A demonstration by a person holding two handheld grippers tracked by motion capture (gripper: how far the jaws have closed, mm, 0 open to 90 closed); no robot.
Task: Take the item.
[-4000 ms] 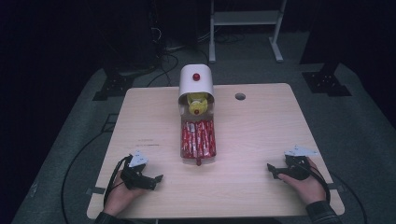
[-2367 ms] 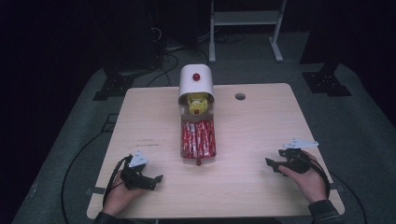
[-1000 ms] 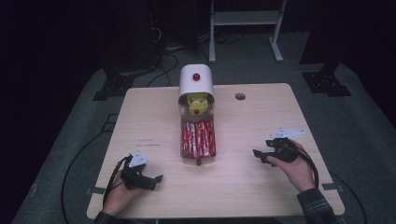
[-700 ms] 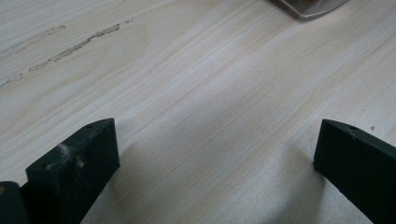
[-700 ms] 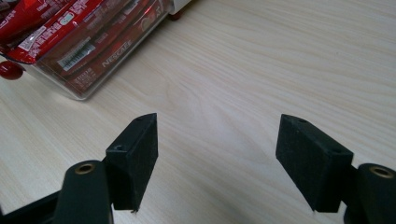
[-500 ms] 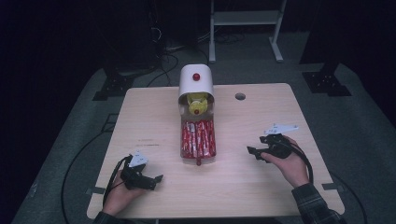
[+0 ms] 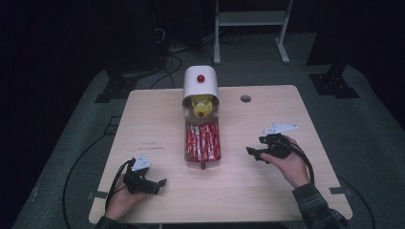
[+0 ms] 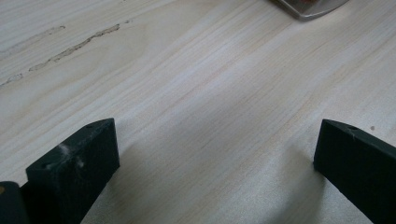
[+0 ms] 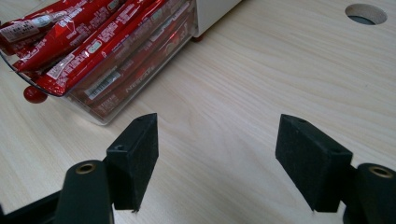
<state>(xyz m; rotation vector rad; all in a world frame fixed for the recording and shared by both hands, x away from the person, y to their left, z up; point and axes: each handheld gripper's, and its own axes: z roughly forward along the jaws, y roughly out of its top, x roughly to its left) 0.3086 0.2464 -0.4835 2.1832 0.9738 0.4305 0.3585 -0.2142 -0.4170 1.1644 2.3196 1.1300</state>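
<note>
A clear drawer [image 7: 202, 143] full of red stick sachets [image 9: 88, 37] is pulled out from a white dispenser [image 7: 200, 86] at the table's middle; a red knob [image 9: 34, 94] sits at the drawer's front. My right gripper [image 7: 254, 153] hovers open just right of the drawer, jaws pointing at it with nothing between them [image 9: 217, 158]. My left gripper [image 7: 157, 183] rests near the front left edge, open over bare wood [image 8: 215, 163].
The light wooden table [image 7: 267, 191] has a round cable hole [image 7: 245, 98] at the back right. Yellow packets [image 7: 200, 102] show inside the dispenser. A white metal frame [image 7: 250, 19] stands on the dark floor behind.
My right gripper has moved leftward and slightly up, from the table's right edge toward the drawer. The left gripper has stayed still.
</note>
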